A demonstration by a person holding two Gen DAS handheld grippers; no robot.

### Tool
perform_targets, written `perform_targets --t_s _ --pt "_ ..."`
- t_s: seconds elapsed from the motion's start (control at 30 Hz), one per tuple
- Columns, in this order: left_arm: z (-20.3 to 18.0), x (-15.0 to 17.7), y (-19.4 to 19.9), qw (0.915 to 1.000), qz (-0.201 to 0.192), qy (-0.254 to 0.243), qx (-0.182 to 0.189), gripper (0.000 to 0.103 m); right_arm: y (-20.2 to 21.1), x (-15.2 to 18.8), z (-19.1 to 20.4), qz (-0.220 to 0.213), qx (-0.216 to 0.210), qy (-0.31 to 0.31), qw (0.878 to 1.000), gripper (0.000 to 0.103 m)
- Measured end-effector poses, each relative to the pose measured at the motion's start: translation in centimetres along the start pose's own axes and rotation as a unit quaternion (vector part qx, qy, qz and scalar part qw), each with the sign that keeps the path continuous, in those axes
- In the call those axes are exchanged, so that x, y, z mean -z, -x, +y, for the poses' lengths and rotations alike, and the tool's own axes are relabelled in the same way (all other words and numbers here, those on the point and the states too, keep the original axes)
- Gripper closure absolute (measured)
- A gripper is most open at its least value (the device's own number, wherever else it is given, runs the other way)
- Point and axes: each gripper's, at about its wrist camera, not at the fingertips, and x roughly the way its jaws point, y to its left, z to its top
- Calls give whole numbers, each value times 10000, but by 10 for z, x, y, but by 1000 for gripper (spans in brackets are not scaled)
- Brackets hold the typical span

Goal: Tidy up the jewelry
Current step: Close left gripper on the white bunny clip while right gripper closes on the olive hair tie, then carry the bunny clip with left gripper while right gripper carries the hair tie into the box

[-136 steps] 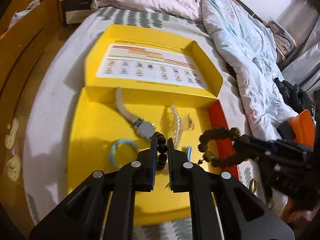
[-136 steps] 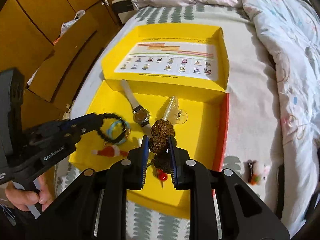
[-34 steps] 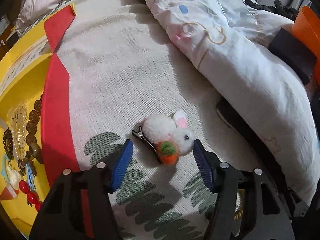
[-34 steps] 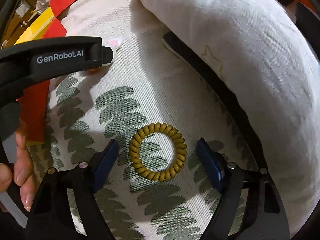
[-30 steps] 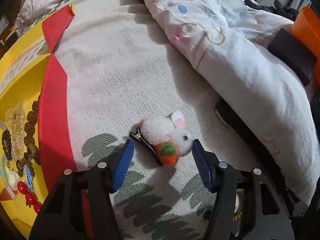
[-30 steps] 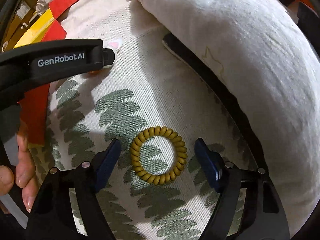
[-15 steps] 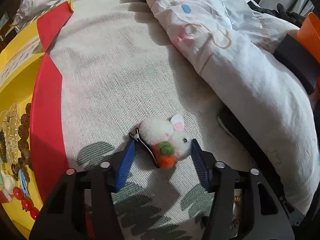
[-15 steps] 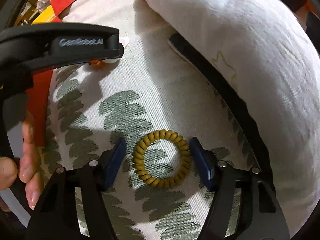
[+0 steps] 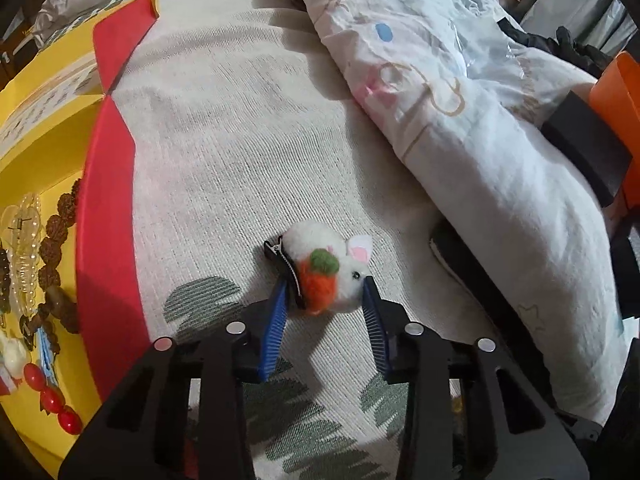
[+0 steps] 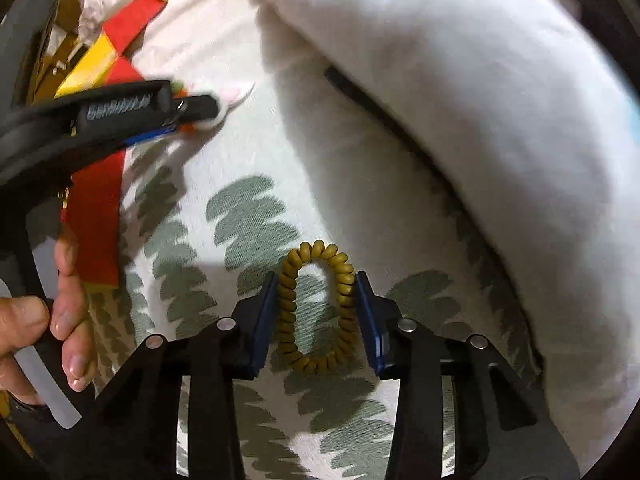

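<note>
A white plush bunny hair clip (image 9: 320,268) with an orange carrot lies on the leaf-print bedsheet. My left gripper (image 9: 324,286) is closing on it: the left pad touches its black metal clip, the right pad presses the bunny's face. In the right wrist view a mustard coil hair tie (image 10: 289,292) lies on the sheet, squeezed into a tall oval between the closing blue pads of my right gripper (image 10: 316,284). That view also shows the left gripper (image 10: 196,114) at upper left, with the bunny's ear (image 10: 236,94) poking out past it.
The open yellow box (image 9: 48,152) with a red side flap (image 9: 106,216) lies to the left, holding brown bead bracelets (image 9: 52,240), pearls (image 9: 26,248) and red beads (image 9: 52,400). A bunched white duvet (image 9: 480,120) rises on the right over a black strap (image 9: 472,272). A hand (image 10: 60,320) grips the left handle.
Both grippers have narrowed from wide open. The left pads now touch the bunny clip, which has tipped. The right pads have squeezed the round hair tie into an oval.
</note>
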Motion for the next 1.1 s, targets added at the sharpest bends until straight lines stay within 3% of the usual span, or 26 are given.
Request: perform_targets --t_s 0.33,0.5,0.6,0.73,0.83,0.97,1.1 --pt "12 1 52 9992 -321 34 248 70 59 1 3 -518 -319 23 9981 64" --pt "25 2 101 9971 -702 23 292 70 103 -4 35 -1054 -876 245 9903 64" --pt "56 9 143 9947 -1014 87 118 70 113 -11 74 -1201 -1147 479 9850 64" --pt "105 21 182 9912 -1273 263 -249 70 109 -17 140 -1185 -1444 917 9781 64" --pt "151 33 196 9902 -1250 450 -426 70 97 -20 189 -1015 -1648 1244 9732 64" --pt "205 49 188 9897 -1069 809 -497 70 64 -22 234 -732 -1503 1450 9752 64" --pt "239 65 173 9906 -859 996 -376 71 36 -22 254 -645 -1003 1498 9815 64"
